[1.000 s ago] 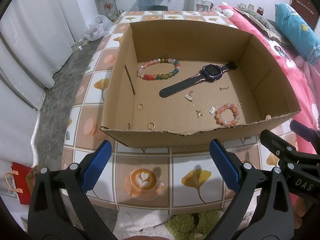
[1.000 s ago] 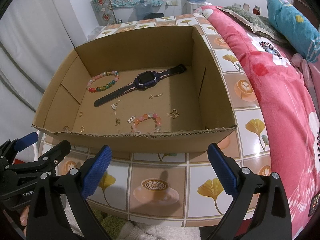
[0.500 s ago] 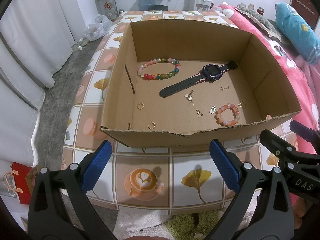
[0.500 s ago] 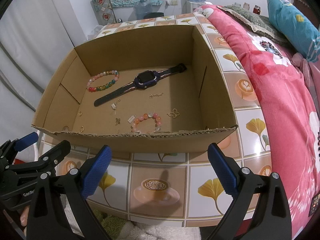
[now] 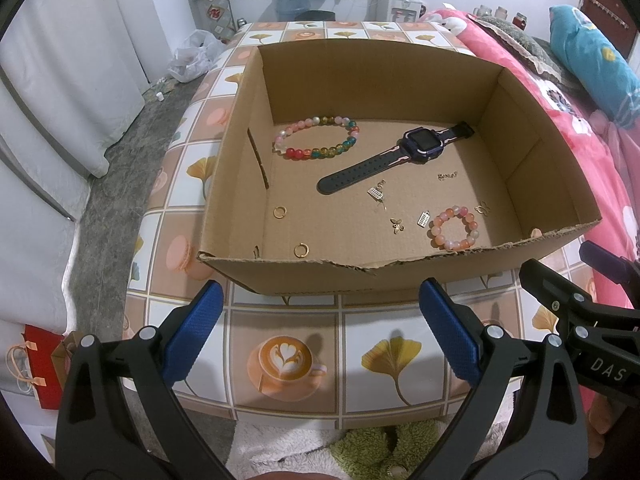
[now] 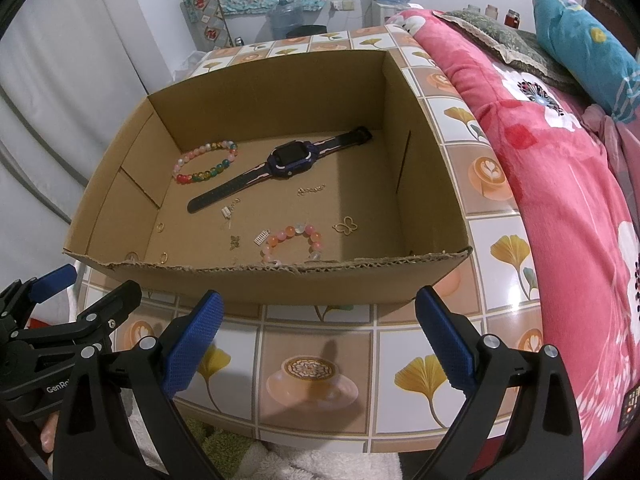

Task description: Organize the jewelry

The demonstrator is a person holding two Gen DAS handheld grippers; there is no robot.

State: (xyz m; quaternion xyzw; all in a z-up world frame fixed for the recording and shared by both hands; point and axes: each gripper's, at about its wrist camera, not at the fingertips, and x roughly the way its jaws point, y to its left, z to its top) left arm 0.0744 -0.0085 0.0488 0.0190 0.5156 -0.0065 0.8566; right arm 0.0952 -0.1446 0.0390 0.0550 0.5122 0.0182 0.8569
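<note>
An open cardboard box stands on a tiled table. Inside lie a multicoloured bead bracelet, a dark watch, a small pink bead bracelet, two gold rings, a butterfly charm and several small charms. My left gripper is open and empty, in front of the box's near wall. My right gripper is open and empty, also in front of the near wall.
A bed with a pink floral blanket and a blue pillow borders the table on the right. Grey floor and white panels lie to the left. A fluffy mat is below the table's near edge.
</note>
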